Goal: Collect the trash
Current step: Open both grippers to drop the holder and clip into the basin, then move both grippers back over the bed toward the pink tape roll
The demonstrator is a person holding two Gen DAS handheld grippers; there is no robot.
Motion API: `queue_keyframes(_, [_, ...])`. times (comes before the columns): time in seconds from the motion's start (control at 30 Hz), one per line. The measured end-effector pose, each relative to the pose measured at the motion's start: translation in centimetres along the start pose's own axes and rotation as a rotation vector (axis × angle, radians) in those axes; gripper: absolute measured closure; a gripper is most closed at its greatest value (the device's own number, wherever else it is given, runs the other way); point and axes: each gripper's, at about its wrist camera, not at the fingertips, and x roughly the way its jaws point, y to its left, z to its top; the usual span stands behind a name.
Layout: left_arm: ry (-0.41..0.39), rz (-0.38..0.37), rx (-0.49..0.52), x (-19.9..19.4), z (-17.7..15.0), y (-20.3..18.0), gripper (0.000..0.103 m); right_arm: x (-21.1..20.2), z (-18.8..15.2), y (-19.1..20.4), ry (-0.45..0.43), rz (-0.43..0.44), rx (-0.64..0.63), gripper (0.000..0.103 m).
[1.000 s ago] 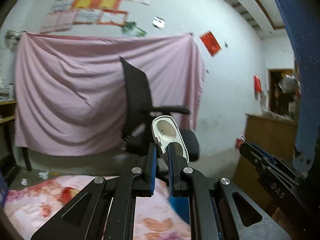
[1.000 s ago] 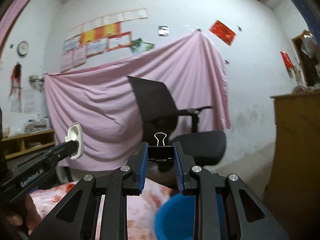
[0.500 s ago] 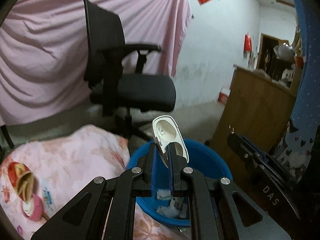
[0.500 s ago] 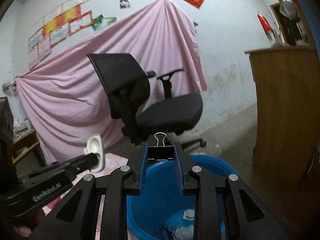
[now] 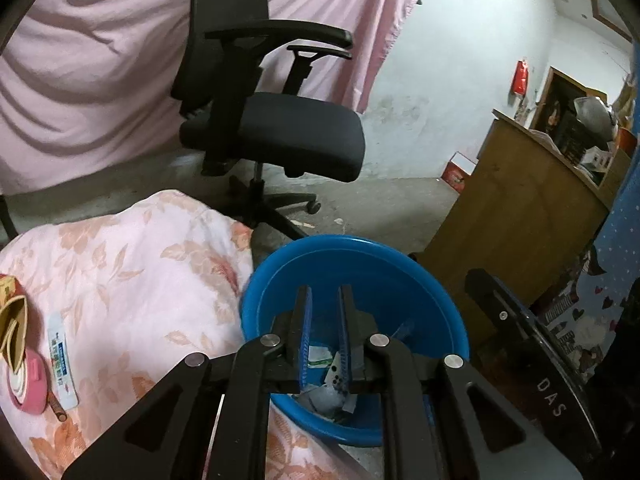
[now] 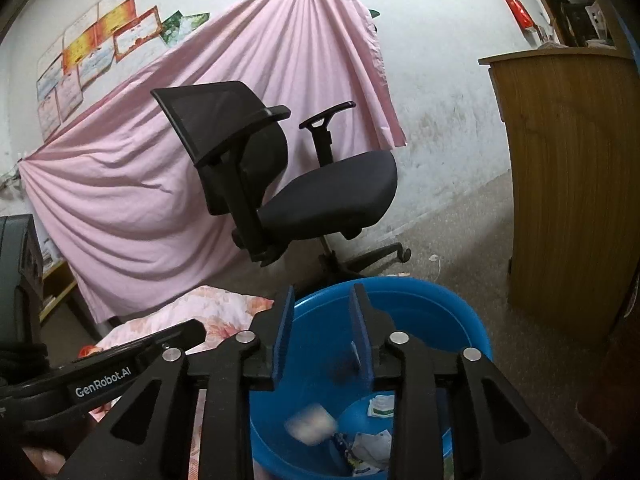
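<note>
A blue basin (image 5: 360,264) with paper scraps in its bottom stands on the floor beside the bed, below both grippers. My left gripper (image 5: 324,320) points down into it, jaws opening, nothing pressed between the pads. A white plastic shell (image 5: 335,372) shows low by the right finger, free of the pads; the right wrist view shows it as a white blur (image 6: 312,424) inside the basin (image 6: 440,312). My right gripper (image 6: 322,328) hangs over the basin too, jaws opening. A black binder clip (image 6: 344,366) is a dark blur falling just below its pads.
A black office chair (image 5: 280,136) stands behind the basin before a pink sheet (image 5: 100,80). A wooden cabinet (image 5: 520,216) is close on the right. On the left the floral quilt (image 5: 132,280) carries a pink round item (image 5: 30,384) and a printed strip (image 5: 60,360).
Both grippers tipped down and came over the blue basin. The white shell has left the left jaws and the binder clip the right jaws; both pairs of jaws stand wider.
</note>
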Motion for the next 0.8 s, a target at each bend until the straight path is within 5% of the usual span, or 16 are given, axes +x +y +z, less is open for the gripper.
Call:
queue_keyframes(0.47, [-0.27, 0.116, -0.071, -8.8, -0.5, 4.0, 0.059, -2.9, 0.6, 3.8, -0.145, 0.095, -0.091, 0.049])
queue_keyframes(0.6, [-0.36, 0.164, -0.109, -12.1, -1.1, 6.2, 0.047, -3.8, 0.6, 5.6, -0.196, 0.133, -0.115, 0.029])
queue_keyframes(0.73, [-0.452, 0.244, -0.145, -15.3, -2.2, 8.5, 0.015, -4.9, 0.6, 7.4, -0.253, 0.155, -0.147, 0.017])
queue_keyframes(0.8, [-0.504, 0.283, -0.153, -16.7, -2.9, 9.5, 0.008, -5.4, 0.5, 8.1, -0.284, 0.161, -0.16, 0.004])
